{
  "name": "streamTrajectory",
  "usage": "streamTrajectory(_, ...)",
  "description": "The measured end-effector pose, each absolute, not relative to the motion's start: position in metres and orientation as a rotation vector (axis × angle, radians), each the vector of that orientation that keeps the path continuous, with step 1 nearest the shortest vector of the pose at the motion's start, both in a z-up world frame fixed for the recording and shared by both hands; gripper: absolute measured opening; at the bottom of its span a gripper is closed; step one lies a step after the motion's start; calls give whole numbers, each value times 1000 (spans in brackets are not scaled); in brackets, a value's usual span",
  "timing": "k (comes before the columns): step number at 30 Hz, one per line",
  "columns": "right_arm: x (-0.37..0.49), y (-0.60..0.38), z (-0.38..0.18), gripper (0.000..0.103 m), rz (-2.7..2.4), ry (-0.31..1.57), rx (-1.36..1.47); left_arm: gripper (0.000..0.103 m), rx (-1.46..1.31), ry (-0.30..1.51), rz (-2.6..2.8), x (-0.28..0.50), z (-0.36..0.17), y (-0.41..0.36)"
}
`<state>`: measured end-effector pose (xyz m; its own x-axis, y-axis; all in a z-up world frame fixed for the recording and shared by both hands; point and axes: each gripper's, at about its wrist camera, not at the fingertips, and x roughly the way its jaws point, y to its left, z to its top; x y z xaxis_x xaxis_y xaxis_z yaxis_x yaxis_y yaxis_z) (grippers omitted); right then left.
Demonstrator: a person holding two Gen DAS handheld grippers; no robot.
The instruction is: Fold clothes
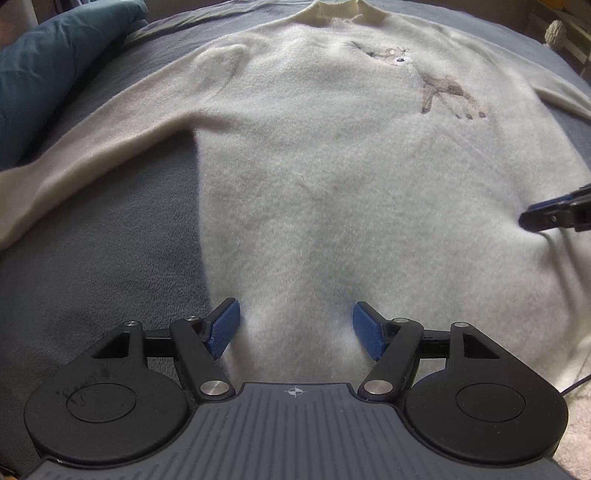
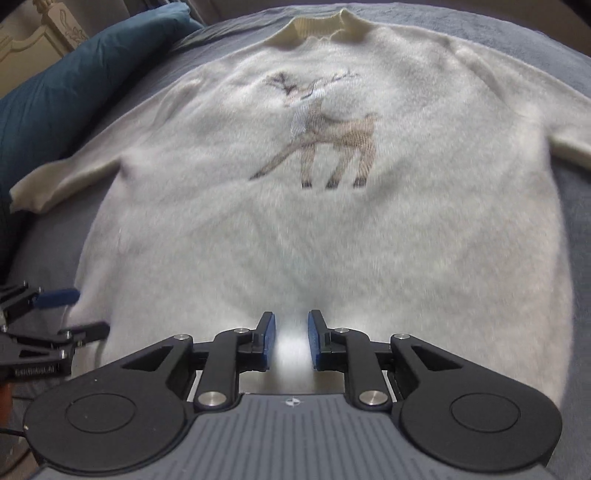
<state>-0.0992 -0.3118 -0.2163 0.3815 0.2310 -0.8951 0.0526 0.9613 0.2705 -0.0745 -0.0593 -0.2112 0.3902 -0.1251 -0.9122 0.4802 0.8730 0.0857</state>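
Note:
A cream fluffy sweater [image 1: 332,177] [image 2: 295,236] with an embroidered deer [image 2: 328,144] lies face up on a grey blanket, collar [image 2: 317,26] at the far end. My left gripper [image 1: 297,328] is open at the sweater's near-left hem, its blue pads [image 1: 225,328] wide apart with fabric bulging between them. In the right wrist view the left gripper [image 2: 74,312] sits at the sweater's lower left corner. My right gripper [image 2: 291,341] holds its pads close together on bright sweater fabric at the near hem. From the left wrist view the right gripper [image 1: 546,216] pinches a crease.
The grey blanket [image 1: 110,258] covers the bed. A teal pillow [image 1: 55,66] [image 2: 74,74] lies at the far left beside the left sleeve [image 1: 74,155]. The right sleeve [image 2: 569,147] runs off to the right. A carved headboard [image 2: 48,26] stands behind the pillow.

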Motion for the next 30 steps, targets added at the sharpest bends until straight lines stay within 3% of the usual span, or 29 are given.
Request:
streamTrajectory(10,-156,-321,-196,26,51,1296,330,68,207,1202,-327,-108,-188,-55)
streamTrajectory(14,-158,-343,-176,27,-37,1179,312,69,278,1156,-394,-117,-181,-77)
streamTrajectory(17,-160,-362,-198,28,-111,1229,258,69,283,1221,-392,-117,-193,-85)
streamTrajectory(24,-243,-394,-211,28,-144,1296,453,68,233,1329,-362,-130,-212,-69)
streamTrajectory(27,-262,-399,-209,29,-199,1330,506,68,216,1302,-362,-130,-205,-67)
streamTrajectory(30,-261,-406,-190,30,-245,1250,523,68,224,1244,-377,-129,-191,-69)
